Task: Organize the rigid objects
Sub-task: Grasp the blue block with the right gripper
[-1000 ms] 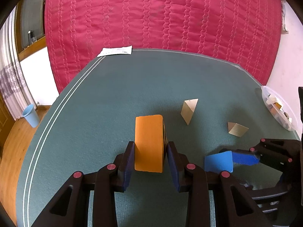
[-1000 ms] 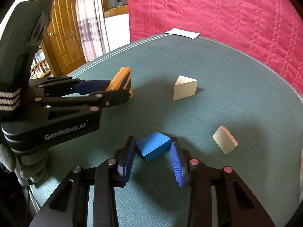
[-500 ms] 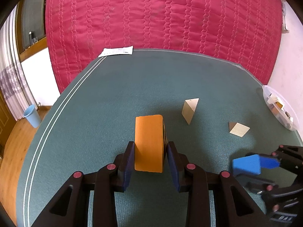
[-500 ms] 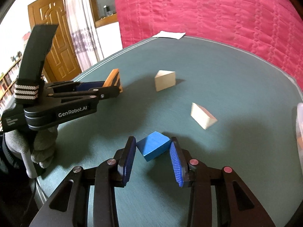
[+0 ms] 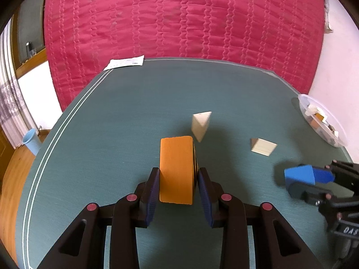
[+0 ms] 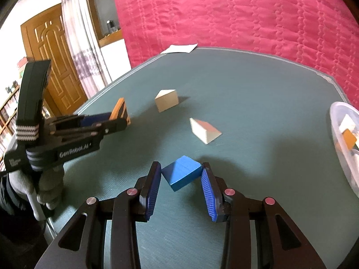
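Observation:
My left gripper is shut on an orange block and holds it above the green table; it also shows in the right wrist view. My right gripper is shut on a blue block, lifted off the table; it also shows in the left wrist view. Two pale wooden wedges lie on the table: one upright, one on its side. A clear plastic container with several blocks sits at the table's right edge.
The green table has a rounded edge with white lines on the left. A white paper lies at the far edge. A red quilted cloth hangs behind. A blue bin stands on the floor at left.
My right gripper has lifted the blue block and carried it right, toward the clear container. My left gripper has shifted slightly right with the orange block still held.

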`<action>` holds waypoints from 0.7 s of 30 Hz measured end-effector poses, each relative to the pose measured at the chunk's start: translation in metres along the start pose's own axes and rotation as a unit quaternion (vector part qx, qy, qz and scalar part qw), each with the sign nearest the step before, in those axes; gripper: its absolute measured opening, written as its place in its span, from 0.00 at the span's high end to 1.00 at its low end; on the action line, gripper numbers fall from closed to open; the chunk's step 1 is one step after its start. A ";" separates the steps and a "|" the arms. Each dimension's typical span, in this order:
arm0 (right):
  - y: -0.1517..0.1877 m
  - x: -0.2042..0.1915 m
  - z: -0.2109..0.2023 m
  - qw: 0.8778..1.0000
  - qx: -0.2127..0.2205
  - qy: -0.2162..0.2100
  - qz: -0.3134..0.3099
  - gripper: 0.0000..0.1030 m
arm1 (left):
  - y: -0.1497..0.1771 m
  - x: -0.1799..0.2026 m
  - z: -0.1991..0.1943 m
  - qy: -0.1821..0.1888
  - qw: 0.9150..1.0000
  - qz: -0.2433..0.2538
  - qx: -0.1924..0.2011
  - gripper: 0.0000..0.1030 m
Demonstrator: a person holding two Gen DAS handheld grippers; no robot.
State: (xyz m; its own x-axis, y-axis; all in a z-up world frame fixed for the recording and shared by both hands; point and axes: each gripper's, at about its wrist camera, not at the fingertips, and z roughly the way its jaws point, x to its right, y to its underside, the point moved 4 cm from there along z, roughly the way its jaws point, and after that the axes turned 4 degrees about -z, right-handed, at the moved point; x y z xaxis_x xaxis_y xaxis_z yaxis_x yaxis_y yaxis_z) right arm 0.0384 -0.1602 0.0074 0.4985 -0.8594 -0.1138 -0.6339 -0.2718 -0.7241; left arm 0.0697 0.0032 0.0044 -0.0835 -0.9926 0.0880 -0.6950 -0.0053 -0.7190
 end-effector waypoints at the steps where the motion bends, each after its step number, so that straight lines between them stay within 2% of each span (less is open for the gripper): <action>1: -0.001 0.002 -0.002 1.000 0.002 0.002 0.003 0.63 | 0.000 0.003 -0.001 0.002 1.000 0.002 0.000 0.65; 21: 0.003 0.071 -0.043 0.994 0.042 0.064 0.084 0.63 | 0.003 0.048 -0.011 0.036 0.999 0.039 0.000 0.65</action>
State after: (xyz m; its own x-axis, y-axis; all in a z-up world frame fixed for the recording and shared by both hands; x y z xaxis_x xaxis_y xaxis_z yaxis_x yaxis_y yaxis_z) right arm 0.0470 -0.2403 0.0265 0.3070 -0.9391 -0.1542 -0.6472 -0.0872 -0.7573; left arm 0.0552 -0.0428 0.0141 -0.1879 -0.9788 0.0815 -0.6847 0.0711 -0.7254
